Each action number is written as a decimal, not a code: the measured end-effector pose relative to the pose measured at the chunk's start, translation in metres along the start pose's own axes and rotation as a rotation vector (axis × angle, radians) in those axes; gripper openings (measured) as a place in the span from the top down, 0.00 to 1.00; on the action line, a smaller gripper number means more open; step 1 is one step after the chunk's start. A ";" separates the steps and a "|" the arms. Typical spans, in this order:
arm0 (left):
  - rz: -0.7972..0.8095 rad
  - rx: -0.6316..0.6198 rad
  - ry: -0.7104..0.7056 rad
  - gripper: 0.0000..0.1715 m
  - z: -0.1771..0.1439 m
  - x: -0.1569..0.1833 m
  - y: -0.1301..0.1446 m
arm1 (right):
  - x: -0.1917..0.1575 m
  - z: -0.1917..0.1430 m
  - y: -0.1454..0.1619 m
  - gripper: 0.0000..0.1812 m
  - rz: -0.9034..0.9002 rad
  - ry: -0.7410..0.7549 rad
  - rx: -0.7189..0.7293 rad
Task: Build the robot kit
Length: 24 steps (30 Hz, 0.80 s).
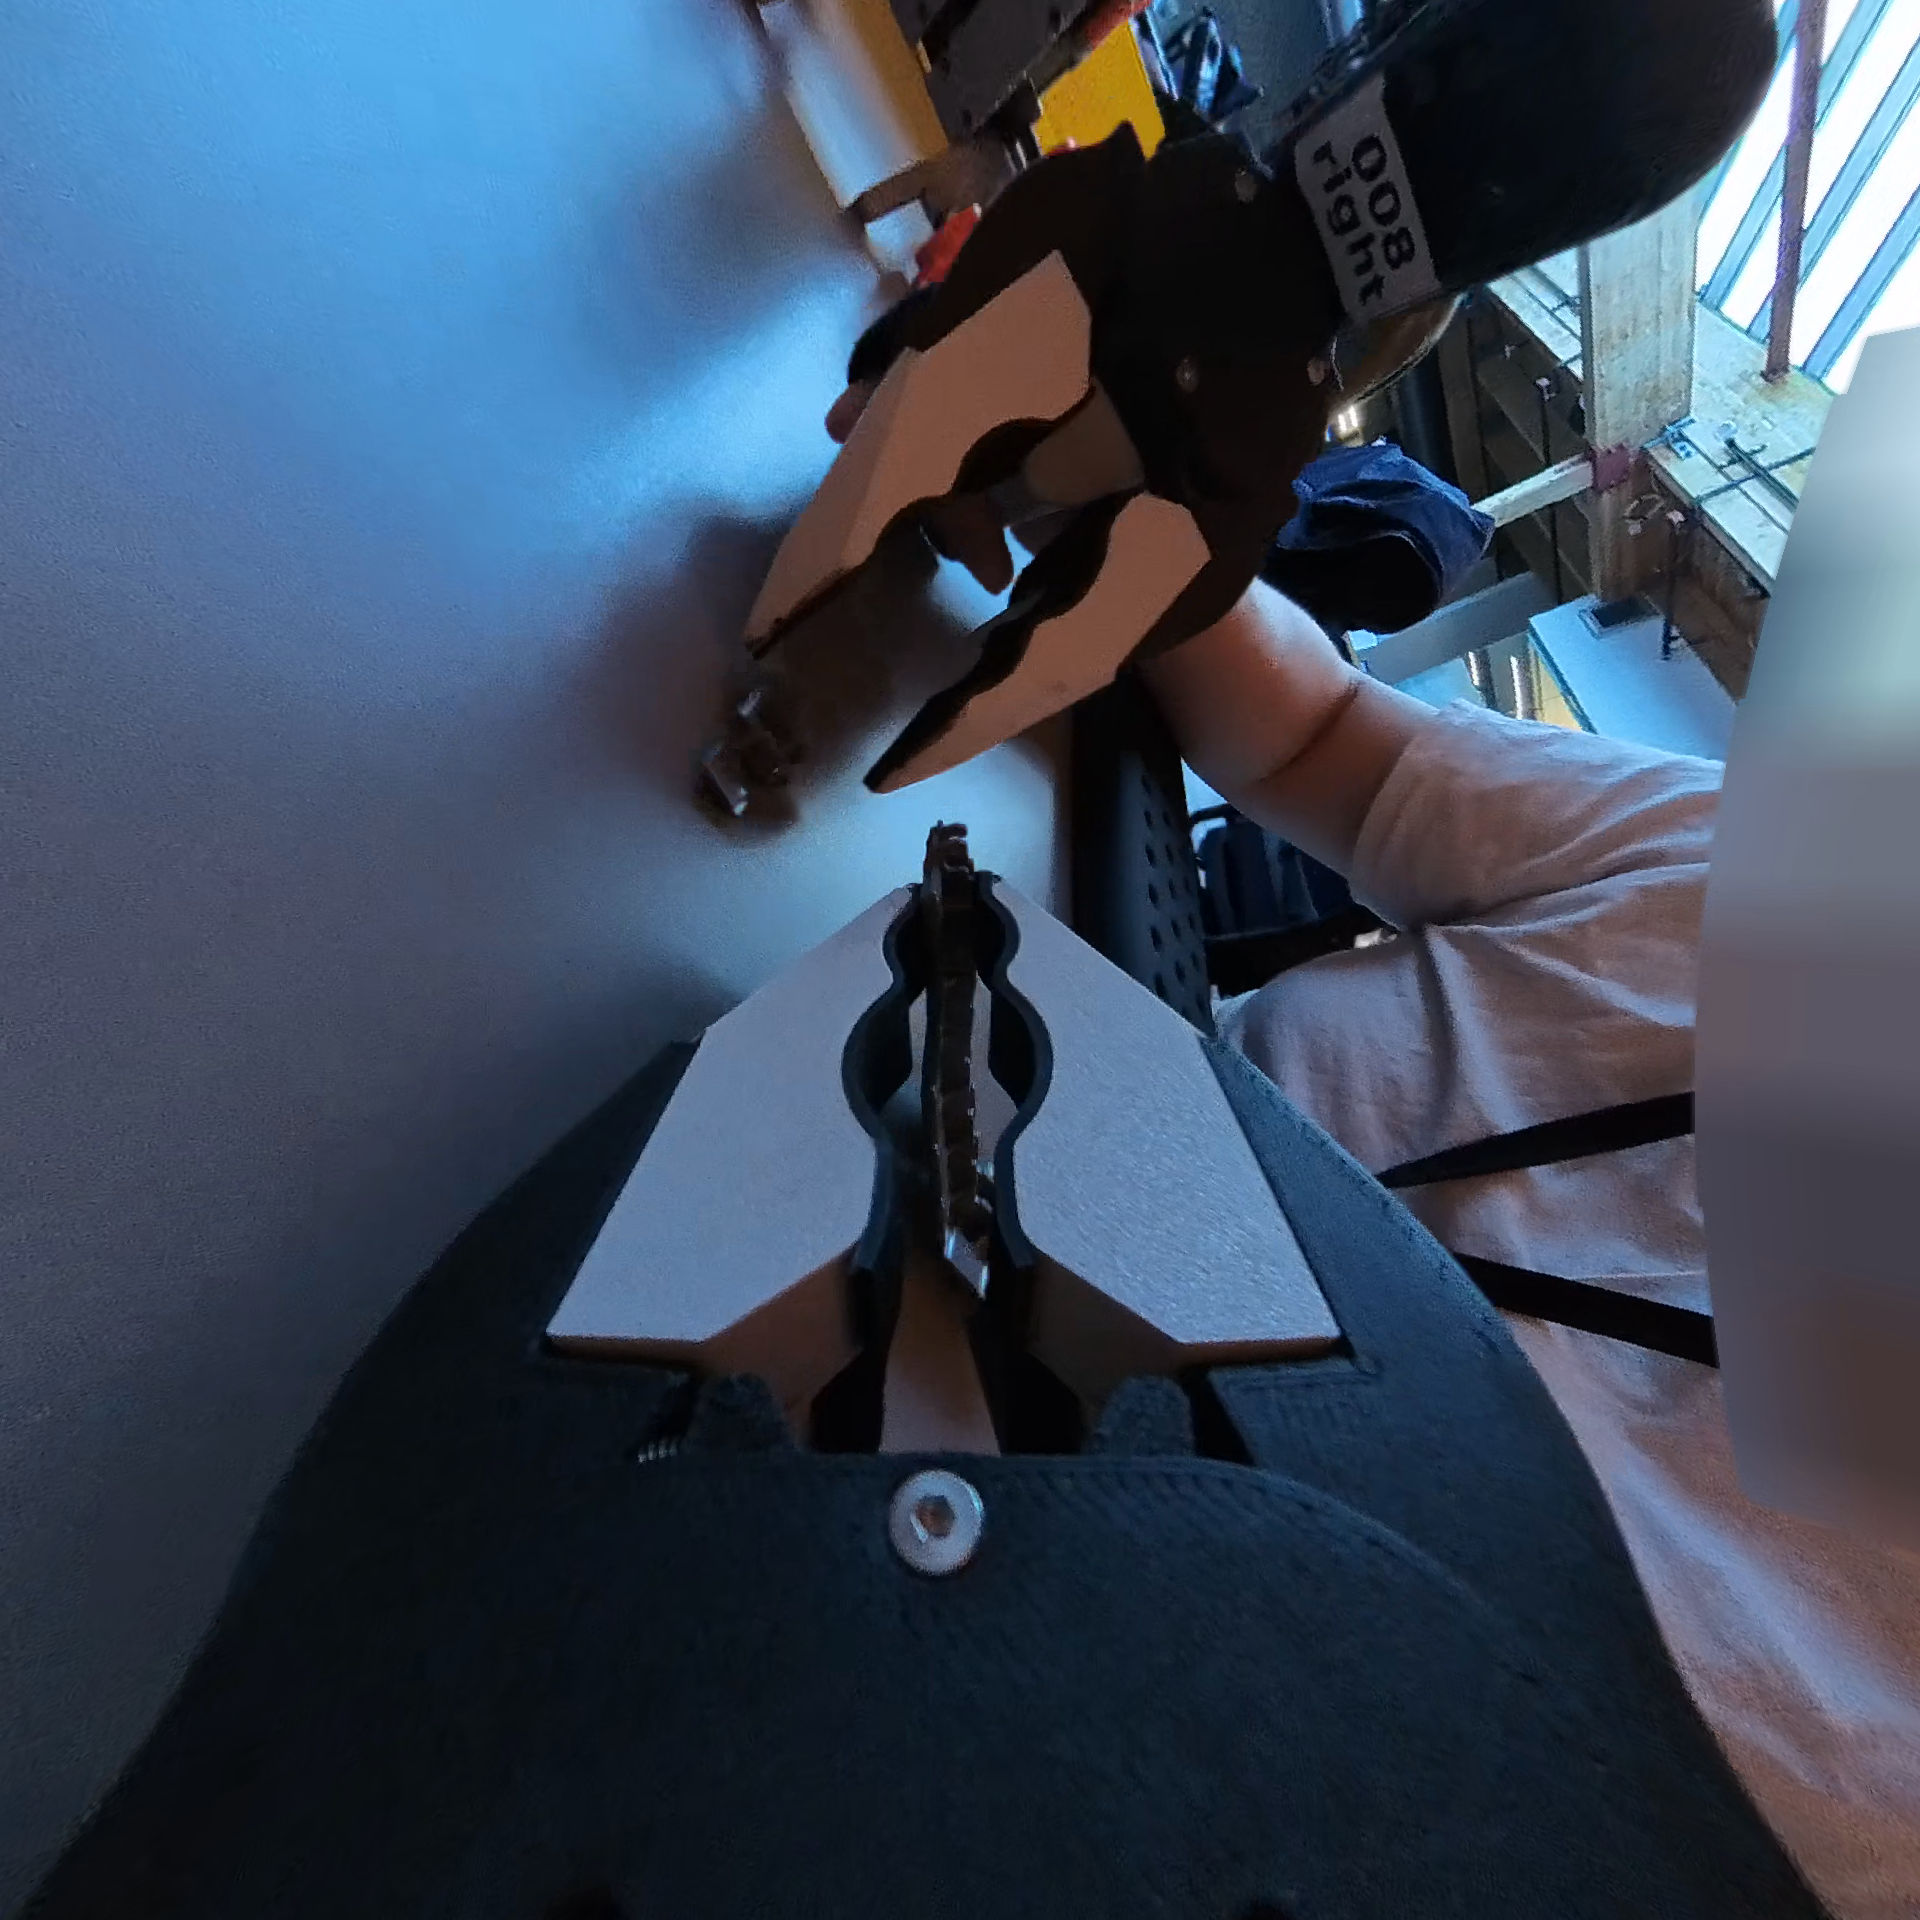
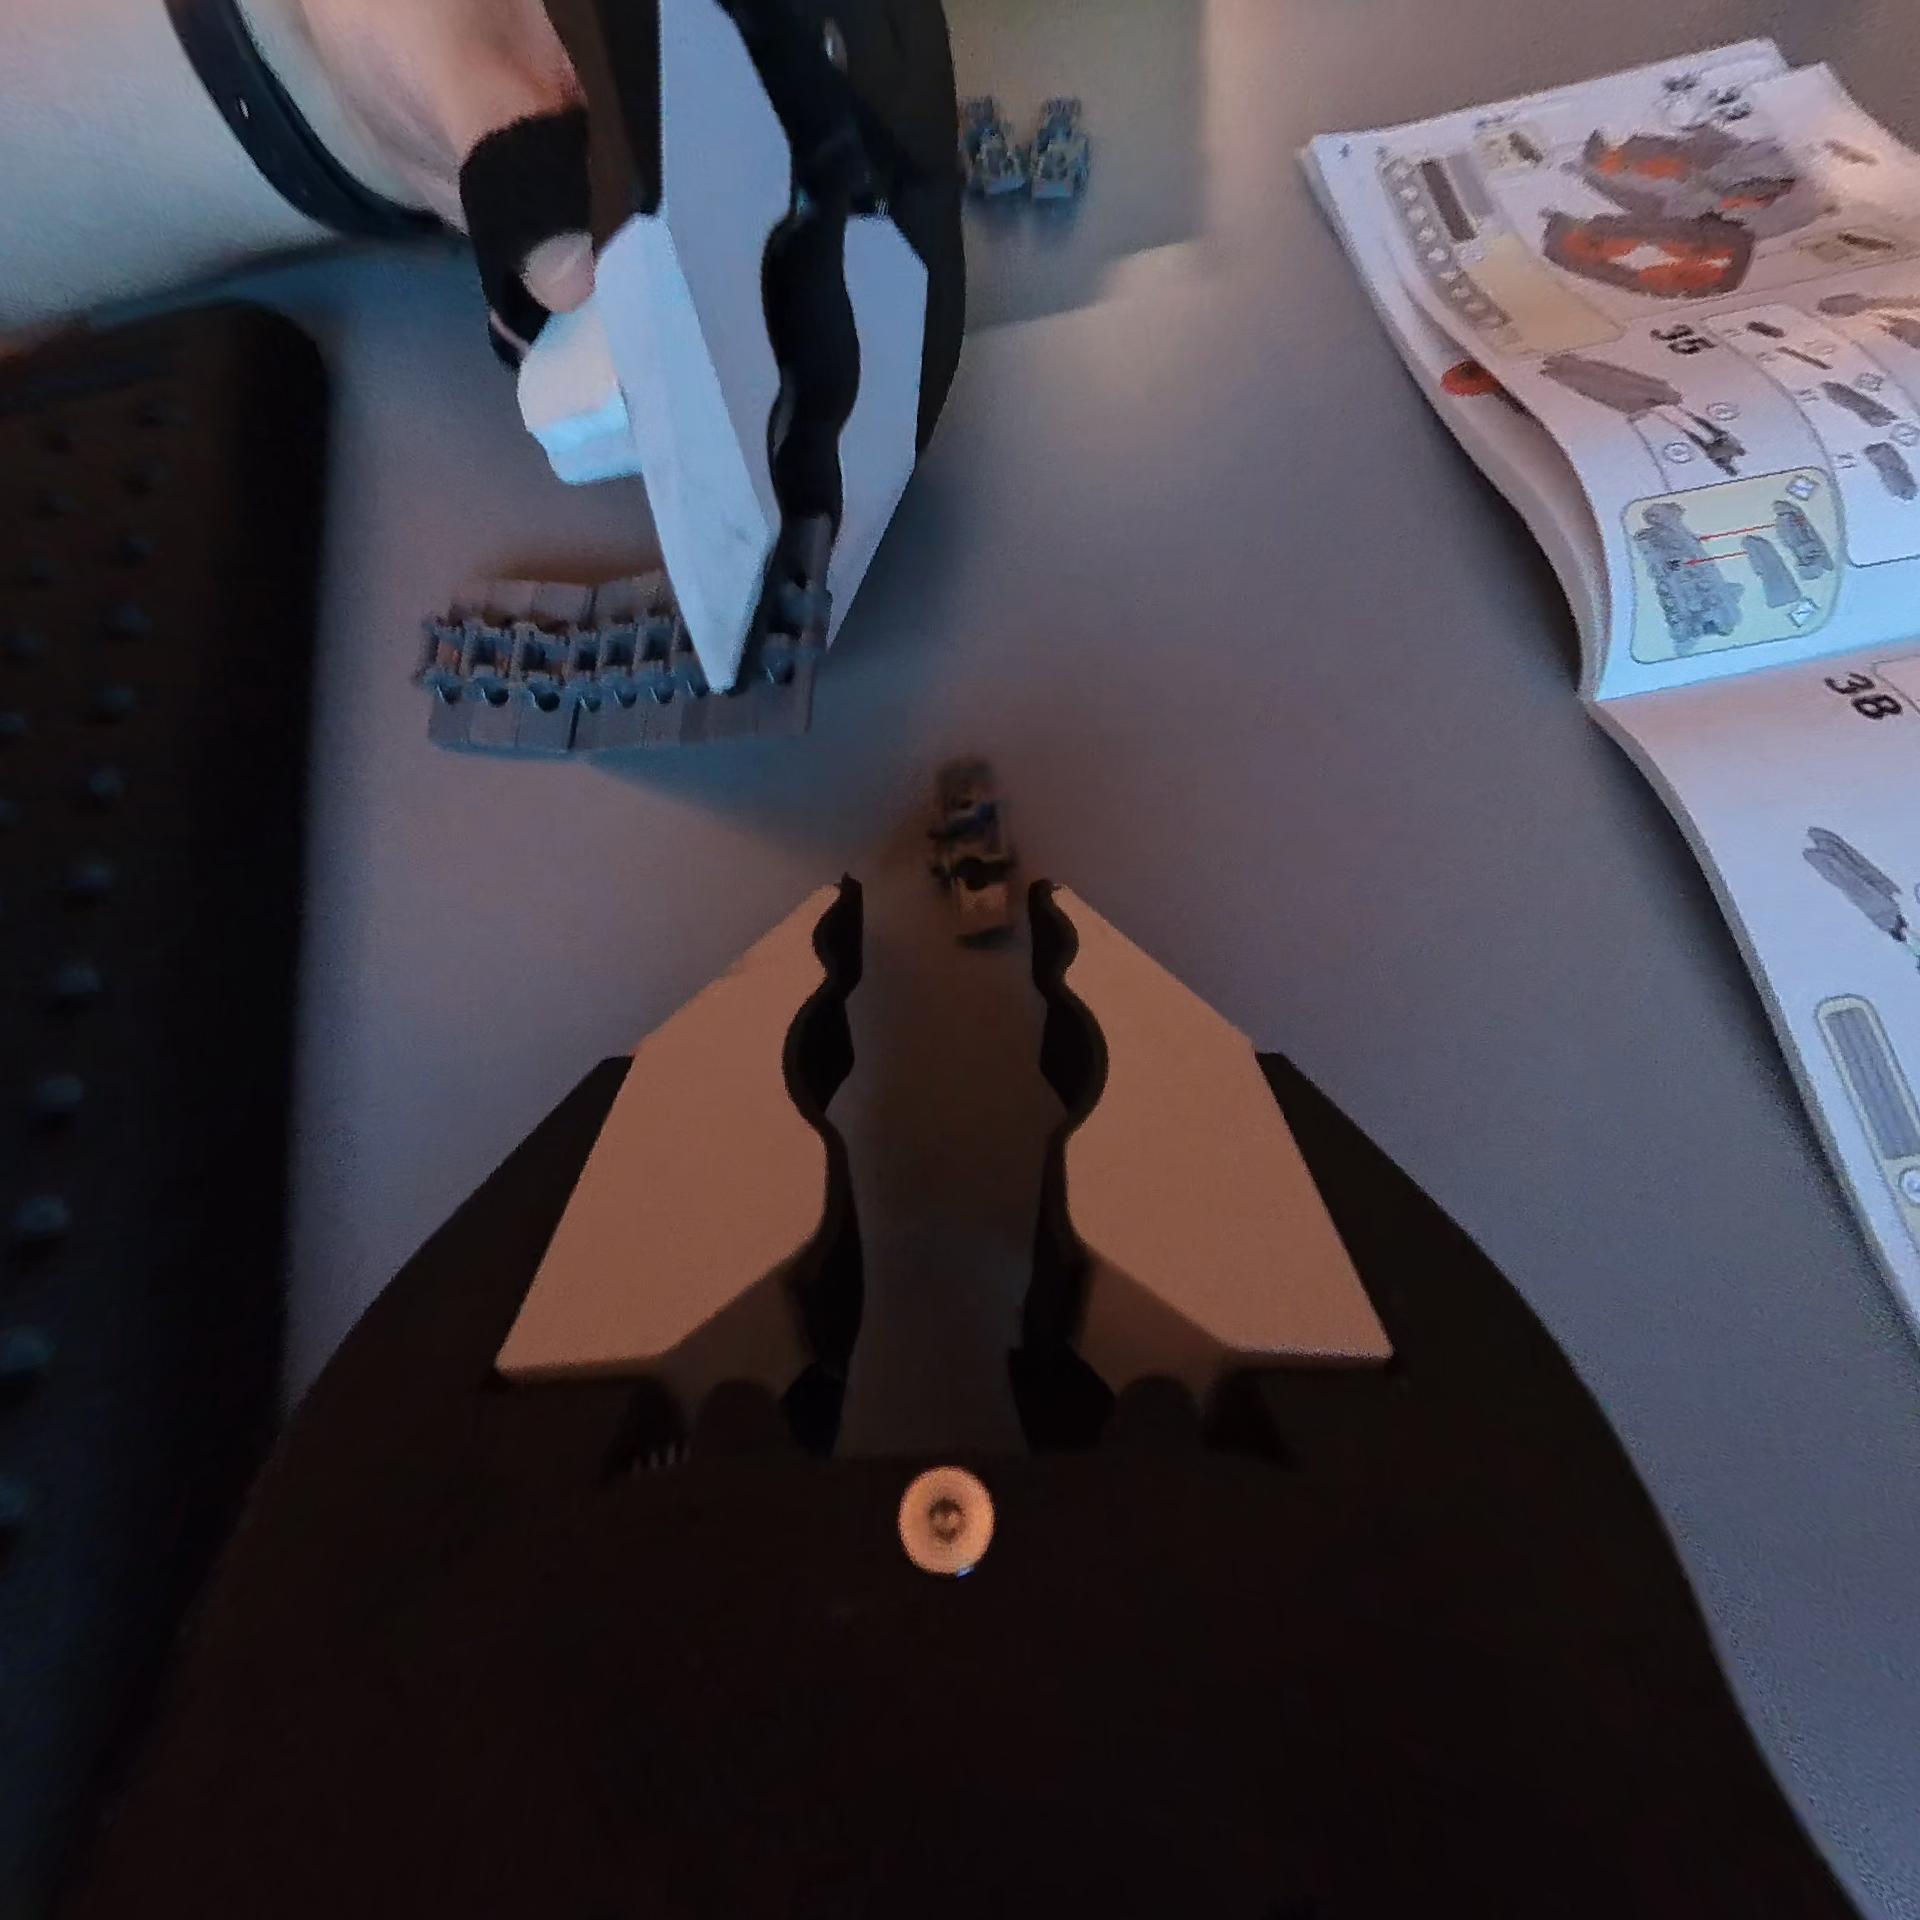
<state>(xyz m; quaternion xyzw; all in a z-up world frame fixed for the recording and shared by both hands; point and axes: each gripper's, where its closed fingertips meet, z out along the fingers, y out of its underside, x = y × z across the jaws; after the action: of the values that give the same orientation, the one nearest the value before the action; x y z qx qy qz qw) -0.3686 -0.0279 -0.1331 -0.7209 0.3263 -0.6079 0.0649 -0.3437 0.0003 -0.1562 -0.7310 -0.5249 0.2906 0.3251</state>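
Note:
In the left wrist view my left gripper (image 1: 948,883) is shut on a strip of grey track links (image 1: 951,1091), which runs edge-on between the jaws. In the right wrist view the same strip (image 2: 540,675) hangs from the left gripper (image 2: 774,649) and rests on the grey table (image 2: 1195,623). My right gripper (image 2: 945,894) is open, and a small loose grey link (image 2: 971,862) lies on the table just ahead, between its fingertips. In the left wrist view the right gripper (image 1: 816,717) hovers open over that link (image 1: 743,774).
An open instruction booklet (image 2: 1558,416) lies at the right. Two small grey pieces (image 2: 1023,151) sit at the back of the table. A black perforated surface (image 2: 125,831) lies along the left edge. A yellow and grey model (image 1: 1101,104) stands farther off. The person's arm (image 1: 1299,707) is behind the right gripper. The left gripper's tips are roughly 5 centimeters from the right gripper's.

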 end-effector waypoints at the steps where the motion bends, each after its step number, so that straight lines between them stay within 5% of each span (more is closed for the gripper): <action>1: -0.010 -0.007 0.005 0.97 0.000 0.000 0.001 | 0.000 -0.001 -0.003 0.82 0.030 0.019 0.019; 5: -0.021 -0.018 0.006 0.96 -0.002 -0.001 0.003 | 0.008 -0.007 -0.010 0.80 0.156 0.125 0.068; 12: -0.026 -0.022 0.005 0.97 -0.004 -0.001 0.003 | -0.004 -0.004 0.012 1.00 -0.038 0.198 -0.103; 24: -0.028 -0.021 0.001 0.96 -0.003 -0.002 0.004 | 0.015 -0.007 0.001 0.96 0.137 0.170 0.016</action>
<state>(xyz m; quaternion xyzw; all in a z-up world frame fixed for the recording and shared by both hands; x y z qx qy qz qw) -0.3731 -0.0288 -0.1354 -0.7258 0.3227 -0.6055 0.0488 -0.3339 0.0133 -0.1542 -0.7845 -0.4420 0.2532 0.3536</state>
